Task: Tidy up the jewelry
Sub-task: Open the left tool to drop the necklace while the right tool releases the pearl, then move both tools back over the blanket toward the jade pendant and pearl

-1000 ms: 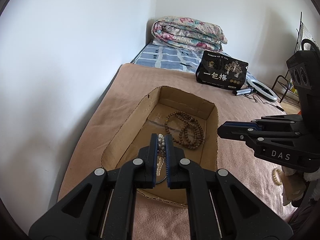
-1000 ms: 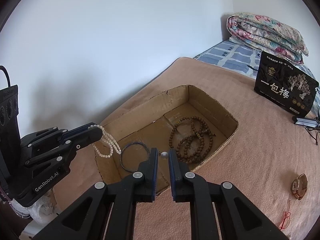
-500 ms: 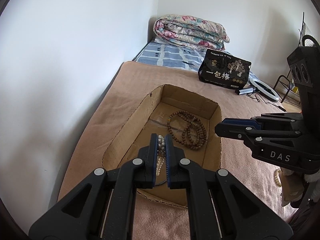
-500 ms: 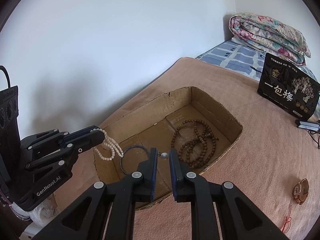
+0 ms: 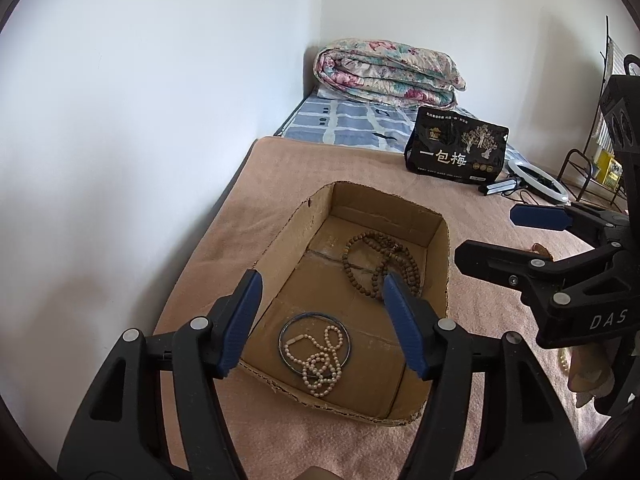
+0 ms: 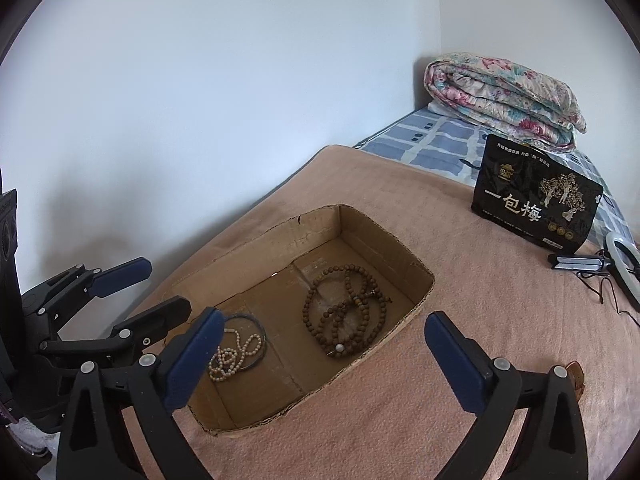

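Note:
An open cardboard box (image 5: 384, 208) (image 6: 372, 240) lies on the pink blanket. Inside it, a white pearl necklace (image 5: 320, 364) (image 6: 232, 356) is heaped over a thin dark bangle (image 5: 288, 326) (image 6: 256, 332). A brown bead necklace (image 5: 380, 264) (image 6: 344, 320) is coiled farther back, with a small white bead (image 6: 340, 347) on it. My left gripper (image 5: 322, 284) (image 6: 158, 290) hangs over the box's near end, jaws opening, nothing between them. My right gripper (image 6: 324, 322) (image 5: 504, 236) is over the box's right rim, jaws opening wide and empty.
A black snack bag (image 5: 456, 148) (image 6: 536, 200) stands behind the box. A folded floral quilt (image 5: 384, 72) lies at the bed's head. A ring light (image 6: 624, 264) and a brown watch (image 6: 576, 376) lie on the blanket to the right. A white wall borders the left.
My left gripper opened and let go of the pearl necklace, which now lies in the box on the bangle. My right gripper opened and its white bead dropped onto the brown beads.

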A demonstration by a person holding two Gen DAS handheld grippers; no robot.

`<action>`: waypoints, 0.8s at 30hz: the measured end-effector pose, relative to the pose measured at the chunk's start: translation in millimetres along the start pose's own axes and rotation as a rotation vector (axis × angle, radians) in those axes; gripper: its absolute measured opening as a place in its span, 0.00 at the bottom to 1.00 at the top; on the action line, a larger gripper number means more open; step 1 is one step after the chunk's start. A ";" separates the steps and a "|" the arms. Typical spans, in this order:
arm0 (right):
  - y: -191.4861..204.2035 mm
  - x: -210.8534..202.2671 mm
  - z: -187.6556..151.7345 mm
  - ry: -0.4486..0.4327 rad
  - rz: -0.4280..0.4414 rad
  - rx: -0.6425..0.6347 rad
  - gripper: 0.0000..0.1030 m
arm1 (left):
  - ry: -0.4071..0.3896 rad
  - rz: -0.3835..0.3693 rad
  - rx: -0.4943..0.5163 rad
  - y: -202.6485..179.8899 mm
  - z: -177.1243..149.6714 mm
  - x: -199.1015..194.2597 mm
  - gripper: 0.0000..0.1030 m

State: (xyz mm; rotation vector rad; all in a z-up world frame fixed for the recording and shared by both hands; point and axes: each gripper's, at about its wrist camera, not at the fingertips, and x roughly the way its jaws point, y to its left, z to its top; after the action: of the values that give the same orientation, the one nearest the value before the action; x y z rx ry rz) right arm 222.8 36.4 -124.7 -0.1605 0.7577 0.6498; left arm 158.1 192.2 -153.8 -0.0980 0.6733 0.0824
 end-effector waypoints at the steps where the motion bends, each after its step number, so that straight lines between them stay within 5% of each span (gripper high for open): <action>1: -1.0 -0.9 0.0 0.000 -0.002 0.001 0.99 | -0.001 0.001 0.001 -0.6 0.0 -0.9 0.64; 24: -32.6 -50.7 -7.5 -0.060 -0.102 0.038 1.00 | -0.034 -0.006 0.041 -29.2 13.0 -25.2 0.64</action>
State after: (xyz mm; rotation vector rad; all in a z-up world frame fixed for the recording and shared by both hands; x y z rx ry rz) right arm 210.4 -17.0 -98.6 -0.1430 0.6996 0.5407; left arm 149.7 163.6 -126.1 -0.0594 0.6400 0.0644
